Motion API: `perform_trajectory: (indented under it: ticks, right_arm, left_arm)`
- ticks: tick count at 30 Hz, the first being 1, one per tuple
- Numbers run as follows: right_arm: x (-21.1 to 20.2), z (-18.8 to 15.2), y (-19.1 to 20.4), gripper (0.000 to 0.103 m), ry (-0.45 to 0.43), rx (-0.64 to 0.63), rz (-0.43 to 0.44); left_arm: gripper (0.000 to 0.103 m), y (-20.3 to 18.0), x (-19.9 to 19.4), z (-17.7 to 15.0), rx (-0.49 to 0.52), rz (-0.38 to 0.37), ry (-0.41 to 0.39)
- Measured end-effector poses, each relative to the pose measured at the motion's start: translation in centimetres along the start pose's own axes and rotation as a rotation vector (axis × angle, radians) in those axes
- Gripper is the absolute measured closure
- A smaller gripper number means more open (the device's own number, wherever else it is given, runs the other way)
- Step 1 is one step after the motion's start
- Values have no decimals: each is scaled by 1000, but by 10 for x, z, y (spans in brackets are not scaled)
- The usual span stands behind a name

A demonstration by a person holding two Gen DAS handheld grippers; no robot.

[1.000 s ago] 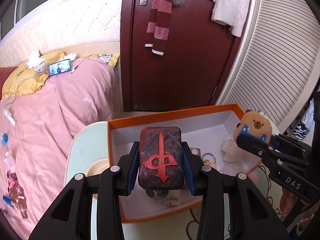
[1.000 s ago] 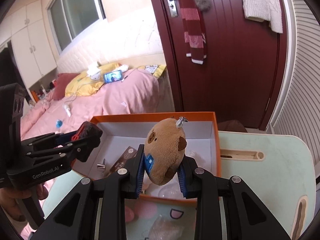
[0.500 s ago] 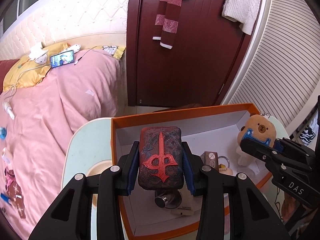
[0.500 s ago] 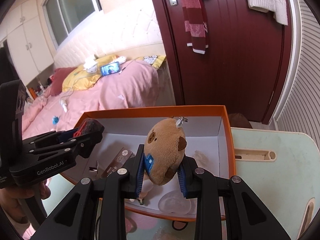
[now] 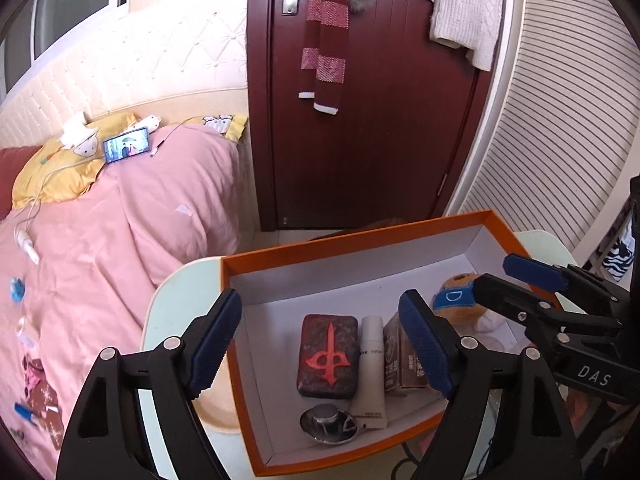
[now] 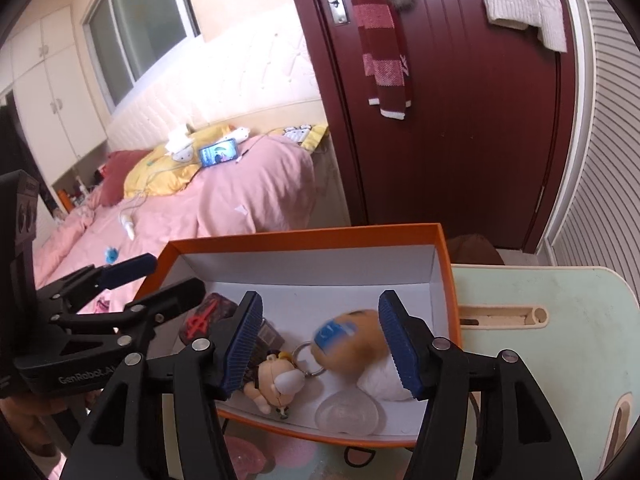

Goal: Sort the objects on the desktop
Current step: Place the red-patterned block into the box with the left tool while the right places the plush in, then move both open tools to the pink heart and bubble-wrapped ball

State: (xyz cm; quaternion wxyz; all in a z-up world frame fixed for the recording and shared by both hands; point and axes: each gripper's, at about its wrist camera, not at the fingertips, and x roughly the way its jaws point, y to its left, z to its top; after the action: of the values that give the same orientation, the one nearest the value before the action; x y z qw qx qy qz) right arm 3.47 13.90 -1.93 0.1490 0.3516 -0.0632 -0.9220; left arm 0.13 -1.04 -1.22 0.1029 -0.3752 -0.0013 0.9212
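Fingers of left gripper [image 5: 320, 344] and right gripper [image 6: 320, 344] stood spread, empty, above orange box [image 5: 356, 246]; red-marked block [image 5: 327, 354] lay lengthwise at left edge, blurred plush [image 6: 352, 338], apparently released, near right edge.

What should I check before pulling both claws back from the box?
1. Left claw open, empty: ok.
2. Right claw open: ok.
3. Red tile lying flat in the box: ok.
4. Plush inside the box: ok; blurred, settled or not: cannot tell.
5. Plush clear of the right claw's fingers: cannot tell.
6. Tube beside the tile, undisturbed: ok.
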Motion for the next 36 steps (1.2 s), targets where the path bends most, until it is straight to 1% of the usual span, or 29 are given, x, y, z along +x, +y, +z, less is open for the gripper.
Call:
perform_trajectory:
  ticks: [8,12,15,17,20,21,23,26,27,29,30,31,33,36]
  right_arm:
    - [-20,-6,-13,42,-25,30,-34]
    - [-34,-23,-14,42,-19,30,-49]
    - [-45,-36,-14,42,-13,29,-60]
    - [-53,-44,-14,42,-8,28,-67]
    - [-63,-57,-14,42,-1,27,-79]
    - [-63,-63,-13,41,19,27,-79]
    - [-56,-77,-11,35,79,29,-77]
    - [-51,-94,-3,35,123,23,-78]
    - [-51,-97,0,35,124,12,-82]
    - [-51,-99,5,35,112,-16,-94]
    - [-52,-100,8,35,101,-33,-104]
    - [-51,-100,9,35,98,-43,-115]
    - [-46,-100,11,35,104,-54,-137]
    - [-44,-102,8,35,115,-30,-145]
  left_arm:
    - [22,10,-20,-8,-35,1,-14]
    - [22,15,-36,-18,-87,7,-39]
    - [22,15,-46,-28,-123,-26,-40]
    - [22,10,-51,-37,-120,-46,-25]
    - [22,-3,-51,-52,-70,-44,25]
    - [22,-8,-50,-58,-48,-41,48]
    - [22,-16,-47,-70,-7,-19,84]
    - [22,-25,-43,-87,42,17,116]
    - [22,-26,-39,-93,50,25,139]
    - [22,-26,-33,-103,51,24,174]
    - [22,-25,-30,-105,41,33,173]
    - [13,-23,-27,-107,30,43,173]
    - [11,-19,-21,-111,9,61,172]
    - [5,-14,-12,-118,-23,89,170]
